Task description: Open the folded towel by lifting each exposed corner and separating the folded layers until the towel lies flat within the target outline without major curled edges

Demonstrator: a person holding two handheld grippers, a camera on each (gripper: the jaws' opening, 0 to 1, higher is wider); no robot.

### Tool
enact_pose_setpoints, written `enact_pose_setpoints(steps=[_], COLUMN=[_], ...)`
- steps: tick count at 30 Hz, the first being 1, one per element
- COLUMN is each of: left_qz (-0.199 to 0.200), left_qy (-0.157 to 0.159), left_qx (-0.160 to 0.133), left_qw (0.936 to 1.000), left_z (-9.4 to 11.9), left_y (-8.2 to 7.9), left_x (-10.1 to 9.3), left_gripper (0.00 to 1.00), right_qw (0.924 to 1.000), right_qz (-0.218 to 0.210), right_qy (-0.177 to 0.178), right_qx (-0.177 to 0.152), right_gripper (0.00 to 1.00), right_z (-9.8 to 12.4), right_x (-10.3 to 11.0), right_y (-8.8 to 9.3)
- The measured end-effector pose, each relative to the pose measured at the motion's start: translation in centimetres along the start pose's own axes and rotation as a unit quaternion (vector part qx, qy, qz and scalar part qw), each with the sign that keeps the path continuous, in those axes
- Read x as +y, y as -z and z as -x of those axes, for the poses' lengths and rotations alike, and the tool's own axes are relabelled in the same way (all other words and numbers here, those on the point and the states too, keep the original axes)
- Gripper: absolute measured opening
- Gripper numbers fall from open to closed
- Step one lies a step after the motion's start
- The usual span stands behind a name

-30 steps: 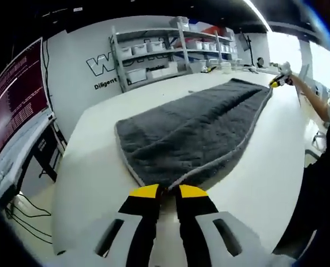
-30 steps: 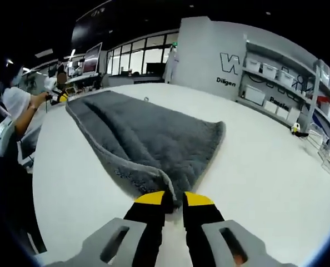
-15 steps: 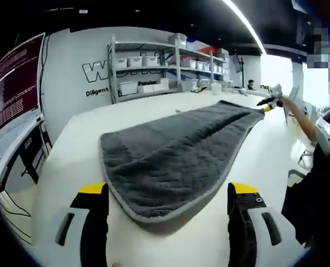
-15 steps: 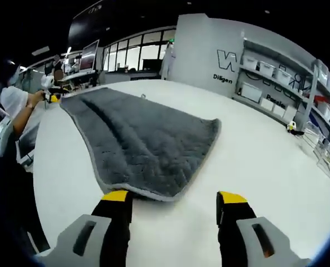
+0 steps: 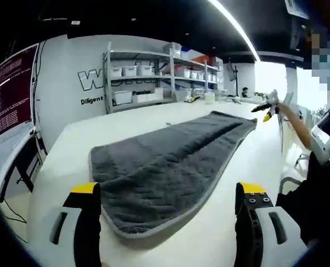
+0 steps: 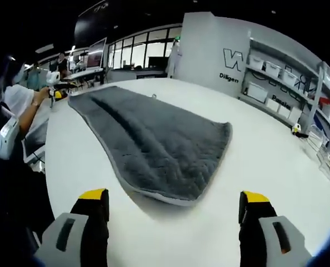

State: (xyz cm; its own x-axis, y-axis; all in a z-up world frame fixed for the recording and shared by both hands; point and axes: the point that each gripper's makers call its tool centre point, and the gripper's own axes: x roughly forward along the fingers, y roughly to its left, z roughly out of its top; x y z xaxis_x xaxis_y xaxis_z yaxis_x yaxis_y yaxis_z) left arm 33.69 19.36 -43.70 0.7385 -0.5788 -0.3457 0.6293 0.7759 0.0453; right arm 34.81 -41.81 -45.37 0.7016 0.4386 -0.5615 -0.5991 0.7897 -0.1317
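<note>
The dark grey quilted towel with pale piping (image 5: 165, 167) lies flat on the white tabletop (image 5: 70, 150), its long axis running away from both tongs. The left tongs (image 5: 168, 192) and right tongs (image 6: 173, 197) gape wide, empty, each just short of a near end. Shelving with white bins (image 5: 154, 72) lines the wall.

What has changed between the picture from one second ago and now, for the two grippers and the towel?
Both grippers let go. A second ago the left gripper and right gripper each had their fingers pinched on a corner of the grey towel; now both are wide open and drawn back, and the released corners lie down on the white table. The towel remains spread along the table, and the shelves are unchanged.
</note>
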Motion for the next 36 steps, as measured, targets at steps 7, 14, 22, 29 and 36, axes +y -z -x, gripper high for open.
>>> enact_pose_setpoints(steps=[7, 14, 22, 29, 36], left_qz=[0.008, -0.012, -0.028, -0.02, -0.012], left_qy=[-0.003, 0.015, 0.033, 0.031, 0.043], left_qx=[-0.011, -0.026, -0.01, -0.011, -0.008], left_qw=[0.9999, 0.9995, 0.999, 0.9992, 0.999], left_z=[-0.2, -0.2, -0.5, -0.2, -0.3], left_y=[-1.2, -2.9, -2.4, -2.1, -1.5], left_x=[-2.0, -4.7, -6.5, -7.0, -7.5], left_gripper=[0.99, 0.99, 0.99, 0.99, 0.99], right_qw=[0.9985, 0.9924, 0.9738, 0.9568, 0.9403], right_qz=[0.013, 0.057, 0.125, 0.171, 0.195], right_qy=[-0.035, -0.091, -0.169, -0.223, -0.272], right_qx=[-0.039, -0.061, -0.085, -0.076, -0.061], right_gripper=[0.95, 0.79, 0.65, 0.6, 0.56], right_z=[-1.1, -3.7, -6.3, -8.3, -11.1], right_x=[3.7, 9.0, 15.3, 19.6, 23.4], right_y=[-3.8, -7.9, -12.0, -13.7, -14.3])
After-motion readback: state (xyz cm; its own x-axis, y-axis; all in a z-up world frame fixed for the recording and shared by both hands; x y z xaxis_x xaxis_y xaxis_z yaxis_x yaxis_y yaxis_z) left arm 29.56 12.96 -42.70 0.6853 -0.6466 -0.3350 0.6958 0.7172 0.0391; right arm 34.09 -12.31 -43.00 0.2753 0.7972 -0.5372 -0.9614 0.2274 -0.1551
